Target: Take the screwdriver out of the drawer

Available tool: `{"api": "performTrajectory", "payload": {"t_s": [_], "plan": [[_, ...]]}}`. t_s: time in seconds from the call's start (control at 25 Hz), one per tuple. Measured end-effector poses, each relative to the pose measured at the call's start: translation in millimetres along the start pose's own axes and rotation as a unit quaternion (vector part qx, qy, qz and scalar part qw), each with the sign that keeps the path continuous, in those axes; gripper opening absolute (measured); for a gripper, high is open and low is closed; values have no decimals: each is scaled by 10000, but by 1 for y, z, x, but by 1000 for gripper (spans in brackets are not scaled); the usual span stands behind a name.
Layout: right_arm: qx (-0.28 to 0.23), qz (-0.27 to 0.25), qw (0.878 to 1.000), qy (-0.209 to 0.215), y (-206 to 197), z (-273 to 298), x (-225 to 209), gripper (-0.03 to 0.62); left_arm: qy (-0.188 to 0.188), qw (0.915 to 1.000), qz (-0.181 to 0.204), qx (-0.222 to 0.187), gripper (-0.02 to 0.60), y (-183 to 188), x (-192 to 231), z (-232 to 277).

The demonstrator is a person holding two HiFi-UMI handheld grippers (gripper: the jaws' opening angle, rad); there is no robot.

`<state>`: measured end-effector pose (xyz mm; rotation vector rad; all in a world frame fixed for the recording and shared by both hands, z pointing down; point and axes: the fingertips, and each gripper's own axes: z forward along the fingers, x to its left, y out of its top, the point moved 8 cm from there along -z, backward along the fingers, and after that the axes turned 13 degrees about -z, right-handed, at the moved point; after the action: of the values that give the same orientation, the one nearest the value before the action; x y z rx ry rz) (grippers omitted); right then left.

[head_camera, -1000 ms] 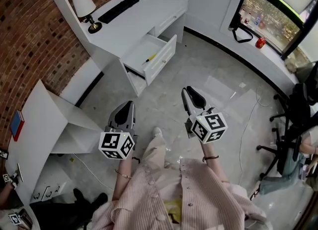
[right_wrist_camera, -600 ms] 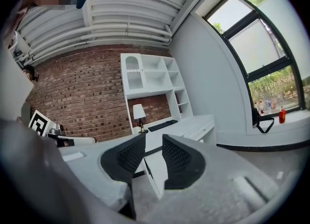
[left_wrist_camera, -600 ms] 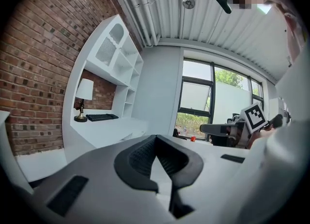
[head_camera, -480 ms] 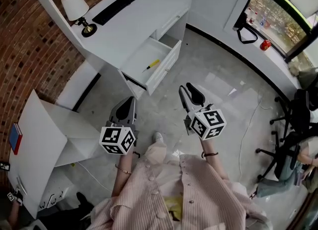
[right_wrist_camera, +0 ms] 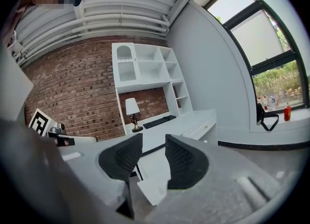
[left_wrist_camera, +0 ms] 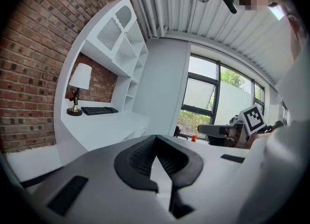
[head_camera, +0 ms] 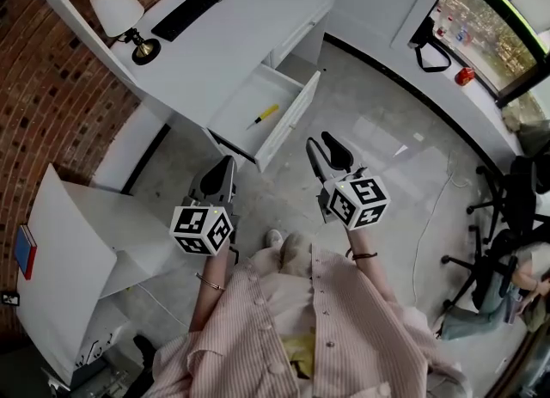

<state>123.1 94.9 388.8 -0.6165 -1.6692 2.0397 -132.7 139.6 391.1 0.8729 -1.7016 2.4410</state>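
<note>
A yellow-handled screwdriver [head_camera: 265,114] lies in the open white drawer [head_camera: 288,123] of the white desk [head_camera: 241,31]. Both grippers hang in the air short of the drawer and point toward it. My left gripper [head_camera: 225,165] is below the drawer's left corner, its jaws shut with the tips meeting [left_wrist_camera: 155,143] and nothing held. My right gripper [head_camera: 320,141] is to the right of the drawer front; its jaws have just been opening and now stand apart [right_wrist_camera: 152,151] with nothing between them. The screwdriver is hidden in both gripper views.
A lamp [head_camera: 116,9] and a black keyboard [head_camera: 193,8] stand on the desk. A low white cabinet [head_camera: 69,250] is at the left, office chairs [head_camera: 507,241] at the right. A red can [head_camera: 465,76] sits on the windowsill. The person's foot [head_camera: 273,237] is on the grey floor.
Both grippers have come closer to the open drawer. The right gripper's jaws have spread apart; the left gripper's stay shut.
</note>
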Motion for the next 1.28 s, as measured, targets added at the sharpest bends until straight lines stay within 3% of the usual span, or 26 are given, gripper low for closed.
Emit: {"api": "performTrajectory", "payload": {"t_s": [0.4,0.8,1.08,1.28], "plan": [[288,-52,9993,232,-11,56,-24,133,170,9992,-323,176,0,-1,28,40],[755,-237,9921,972,-22,155,-71,133,625,9941,-849,256,0,-2,60,115],[1328,-585,9722,1836,-25,232,-110,133,1137,9819,-1474,357,0,-7,80,172],[1740,-998,9470,2510,-38,278,-127,133,1528,9706,-1821,365,0,-15,92,202]]}}
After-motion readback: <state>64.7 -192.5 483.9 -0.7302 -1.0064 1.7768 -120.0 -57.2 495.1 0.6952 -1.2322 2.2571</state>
